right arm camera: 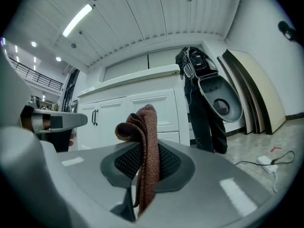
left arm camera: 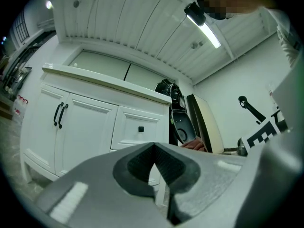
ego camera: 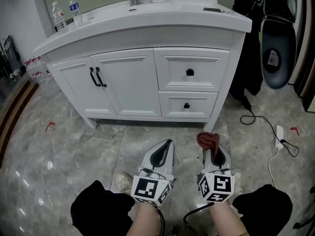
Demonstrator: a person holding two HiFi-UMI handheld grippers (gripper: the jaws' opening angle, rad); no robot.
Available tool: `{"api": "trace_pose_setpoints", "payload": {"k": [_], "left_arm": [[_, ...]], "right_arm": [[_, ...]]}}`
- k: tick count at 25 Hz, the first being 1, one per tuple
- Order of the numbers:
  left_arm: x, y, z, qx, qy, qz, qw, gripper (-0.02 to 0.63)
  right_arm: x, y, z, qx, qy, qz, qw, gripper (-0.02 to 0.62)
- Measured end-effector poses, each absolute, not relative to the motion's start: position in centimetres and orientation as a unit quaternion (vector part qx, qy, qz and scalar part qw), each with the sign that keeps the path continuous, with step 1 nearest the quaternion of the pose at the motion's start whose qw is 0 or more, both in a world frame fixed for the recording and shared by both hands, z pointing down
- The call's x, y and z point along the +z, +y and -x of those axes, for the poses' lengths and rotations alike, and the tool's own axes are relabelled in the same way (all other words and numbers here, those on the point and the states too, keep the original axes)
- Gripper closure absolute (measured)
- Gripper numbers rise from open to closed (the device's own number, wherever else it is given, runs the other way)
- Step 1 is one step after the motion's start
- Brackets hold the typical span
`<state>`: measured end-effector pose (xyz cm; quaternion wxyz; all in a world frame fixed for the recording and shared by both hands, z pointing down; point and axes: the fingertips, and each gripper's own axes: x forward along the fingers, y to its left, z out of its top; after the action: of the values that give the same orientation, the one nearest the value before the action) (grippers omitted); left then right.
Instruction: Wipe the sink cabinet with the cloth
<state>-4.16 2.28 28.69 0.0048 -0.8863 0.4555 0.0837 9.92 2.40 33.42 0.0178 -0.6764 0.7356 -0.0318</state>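
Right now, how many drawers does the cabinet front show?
2: the upper drawer and the lower drawer, stacked one above the other, right of the doors. None seems hidden.

The sink cabinet (ego camera: 123,82) is plain white with black door handles (ego camera: 97,77) and black square drawer knobs (ego camera: 190,72), and it stands on a floor (ego camera: 74,151) of grey marbled tiles that carries small red tape marks (ego camera: 49,127). The cloth (ego camera: 208,140) is a rusty red-brown with a fine knitted weave. Both the left gripper (ego camera: 167,145) and the right gripper (ego camera: 212,154) are pale grey with black ribbed pads (left arm camera: 142,165), and each marker cube (ego camera: 149,190) bears black square patterns on white.
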Motion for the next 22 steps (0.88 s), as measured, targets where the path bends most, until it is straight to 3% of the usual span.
{"api": "trace_pose_setpoints", "payload": {"k": [22], "left_arm": [[26.4, 7.9, 5.1, 0.086, 0.453, 0.888, -0.005, 0.606]], "right_arm": [[30.2, 8.8, -7.6, -0.014, 0.748, 0.663, 0.019, 0.514]]}}
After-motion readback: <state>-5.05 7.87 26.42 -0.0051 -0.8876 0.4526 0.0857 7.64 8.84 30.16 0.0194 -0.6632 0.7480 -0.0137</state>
